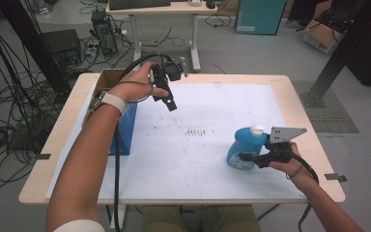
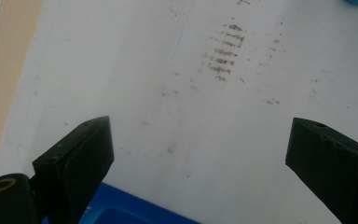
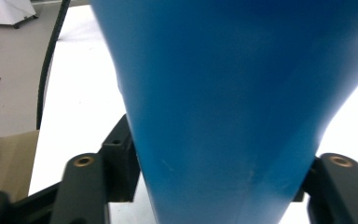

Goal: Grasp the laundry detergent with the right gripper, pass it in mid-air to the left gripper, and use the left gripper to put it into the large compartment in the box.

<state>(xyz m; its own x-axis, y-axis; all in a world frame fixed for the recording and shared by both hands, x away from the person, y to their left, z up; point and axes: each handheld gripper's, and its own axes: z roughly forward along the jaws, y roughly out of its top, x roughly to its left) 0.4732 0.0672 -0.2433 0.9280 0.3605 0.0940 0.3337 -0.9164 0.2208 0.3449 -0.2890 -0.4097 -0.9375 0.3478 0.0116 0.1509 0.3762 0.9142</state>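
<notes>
The white-covered surface (image 1: 207, 159) carries a blue box (image 1: 125, 128) at left and a blue bottle (image 1: 245, 147) at lower right. The right tongs (image 1: 246, 157) clamp the bottle's body, probably to lift it. The left tongs (image 1: 170, 104) hang wide and empty at upper left, leaving room.

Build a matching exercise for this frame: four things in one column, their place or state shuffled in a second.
Things:
1. blue bottle
2. left tongs
3. blue box
4. white cap

States:
A. open, held above the table
B. on top of the bottle
C. at the table's left side
D. clamped in the right tongs

Pairs: 1-D, 2-A, 3-C, 4-B
</notes>
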